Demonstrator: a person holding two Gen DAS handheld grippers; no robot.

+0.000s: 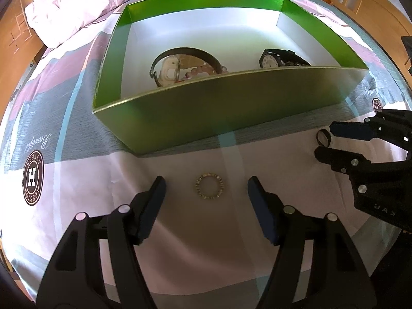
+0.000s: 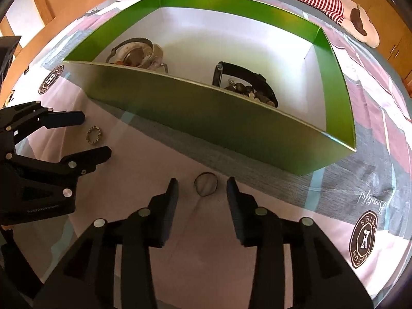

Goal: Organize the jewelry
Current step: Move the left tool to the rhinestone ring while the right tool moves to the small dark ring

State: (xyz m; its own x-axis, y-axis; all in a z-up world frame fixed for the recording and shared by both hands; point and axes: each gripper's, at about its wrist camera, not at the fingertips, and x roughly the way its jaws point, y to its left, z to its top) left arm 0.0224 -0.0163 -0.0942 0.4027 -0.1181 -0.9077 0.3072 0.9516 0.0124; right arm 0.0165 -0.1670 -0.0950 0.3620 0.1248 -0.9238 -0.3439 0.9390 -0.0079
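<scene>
The bedsheet [image 1: 200, 231] covers the whole working surface, patterned and slightly creased, with a quilt [image 1: 85, 2] bunched at the far left. The green box [image 1: 206, 103] sits on it at the far side, open-topped, evidently the collecting place: it holds a pale watch [image 1: 168, 70] with a bead bracelet at left and a dark watch [image 1: 270, 60] with a second bracelet at right. Two rings lie outside, near its front wall. The left gripper [image 1: 206, 190] is spread wide, holding nothing, fingers either side of the gold ring [image 1: 209, 186], which lies flat on the sheet. The right gripper [image 2: 202, 188] is likewise open and empty, bracketing the dark ring [image 2: 205, 186], apparently lined up for a pinch. Judgement: both rings are thin and flat, so grips may slip. The box's front wall stands between rings and destination; each lift must clear it.
</scene>
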